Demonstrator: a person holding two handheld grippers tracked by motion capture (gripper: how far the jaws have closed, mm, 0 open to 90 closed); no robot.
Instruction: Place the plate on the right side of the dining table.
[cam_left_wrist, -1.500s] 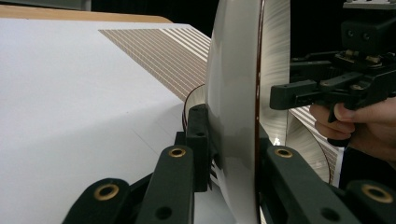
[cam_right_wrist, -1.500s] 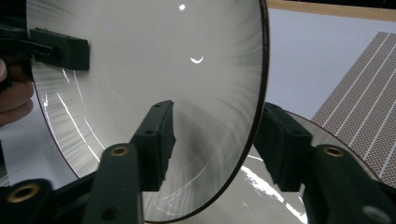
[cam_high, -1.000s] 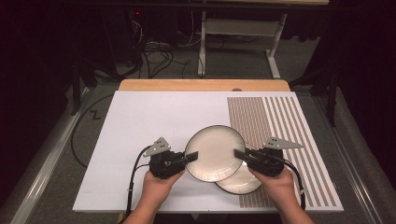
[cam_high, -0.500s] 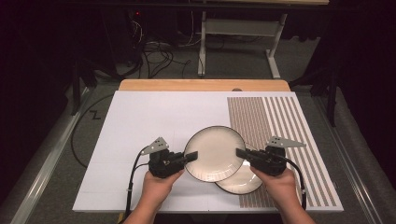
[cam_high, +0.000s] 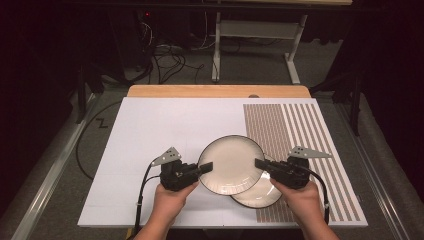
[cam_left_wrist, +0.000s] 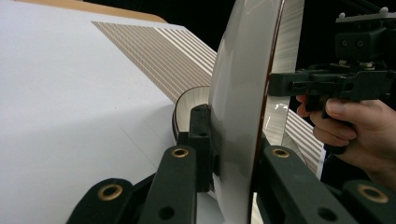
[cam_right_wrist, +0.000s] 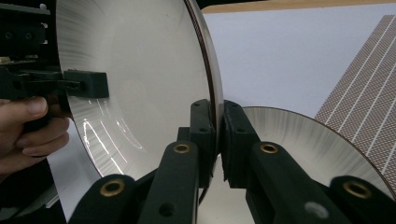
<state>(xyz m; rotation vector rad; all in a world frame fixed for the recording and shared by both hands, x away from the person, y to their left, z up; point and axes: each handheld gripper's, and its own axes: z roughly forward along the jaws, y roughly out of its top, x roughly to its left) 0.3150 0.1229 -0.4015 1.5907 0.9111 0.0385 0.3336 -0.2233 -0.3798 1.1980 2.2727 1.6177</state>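
Observation:
A cream plate with a dark rim (cam_high: 231, 165) is held above the table, over the white mat. My left gripper (cam_high: 206, 167) is shut on its left rim and my right gripper (cam_high: 261, 164) on its right rim. In the left gripper view the plate (cam_left_wrist: 243, 93) stands edge-on between the jaws of the left gripper (cam_left_wrist: 231, 140), with the right gripper (cam_left_wrist: 327, 86) beyond. In the right gripper view the right gripper (cam_right_wrist: 218, 116) pinches the rim of the plate (cam_right_wrist: 140, 70). A second, similar plate (cam_high: 262, 197) lies flat on the mat, partly under the held one.
The white mat (cam_high: 160, 130) covers most of the table, with a brown striped panel (cam_high: 300, 130) on its right side. A wooden table edge (cam_high: 215, 91) runs along the back. Beyond it stand table legs and cables on the floor (cam_high: 165, 55).

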